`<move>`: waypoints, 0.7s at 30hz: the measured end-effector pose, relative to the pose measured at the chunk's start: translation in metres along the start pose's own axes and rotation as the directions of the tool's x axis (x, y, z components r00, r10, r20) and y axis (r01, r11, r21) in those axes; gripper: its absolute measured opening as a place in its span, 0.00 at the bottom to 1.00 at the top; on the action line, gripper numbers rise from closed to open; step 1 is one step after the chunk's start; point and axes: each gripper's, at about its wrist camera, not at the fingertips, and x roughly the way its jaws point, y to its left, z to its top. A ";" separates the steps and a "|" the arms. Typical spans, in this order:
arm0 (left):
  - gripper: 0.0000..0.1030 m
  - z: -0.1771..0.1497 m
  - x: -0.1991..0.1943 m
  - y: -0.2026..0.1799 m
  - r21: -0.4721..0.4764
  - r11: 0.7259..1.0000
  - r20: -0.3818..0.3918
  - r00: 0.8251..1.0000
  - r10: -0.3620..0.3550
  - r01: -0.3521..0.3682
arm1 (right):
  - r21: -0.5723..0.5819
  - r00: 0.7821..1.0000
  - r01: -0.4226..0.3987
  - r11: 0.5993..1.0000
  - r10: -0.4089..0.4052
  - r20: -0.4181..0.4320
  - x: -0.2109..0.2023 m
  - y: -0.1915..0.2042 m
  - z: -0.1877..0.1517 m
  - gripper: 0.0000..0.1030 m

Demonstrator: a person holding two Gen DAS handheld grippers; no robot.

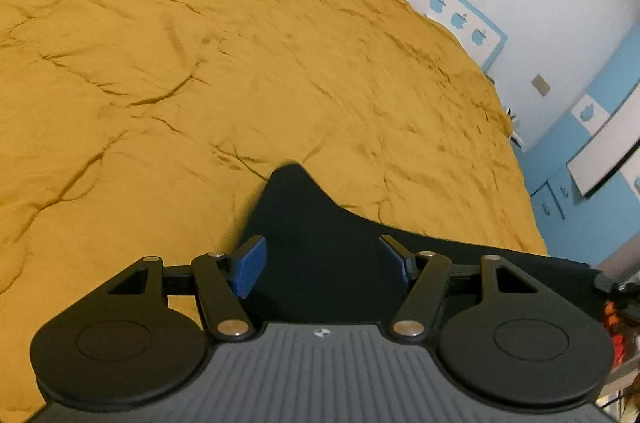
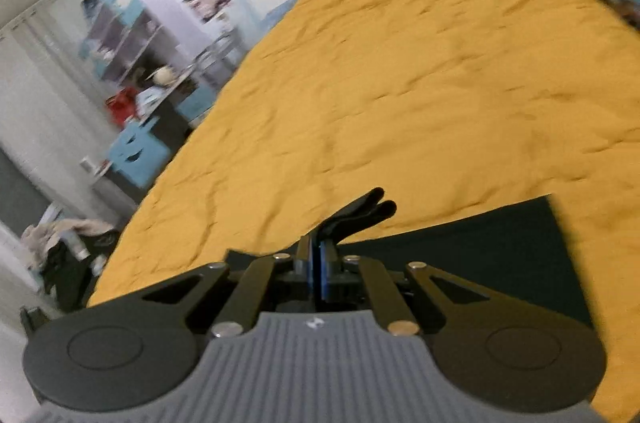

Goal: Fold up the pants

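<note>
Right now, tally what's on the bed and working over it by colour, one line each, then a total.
Black pants: 1
Mustard-yellow bedspread: 1
Black grippers with blue pads: 2, the left gripper open over the pants, the right gripper shut on a fold of the pants
Total: 4

The left gripper [image 1: 325,265] has its blue pads [image 1: 250,265] spread wide apart; the right gripper [image 2: 319,273] is pinched closed on dark cloth [image 2: 360,213].

The pants [image 1: 320,223] lie on the bed [image 1: 240,63], near its front edge.
</note>
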 end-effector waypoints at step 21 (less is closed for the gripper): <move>0.70 -0.011 0.051 -0.004 0.091 0.995 -0.077 0.996 0.047 -0.040 | -0.162 0.994 0.084 0.983 -0.071 0.088 0.003 -0.054 -0.009 0.00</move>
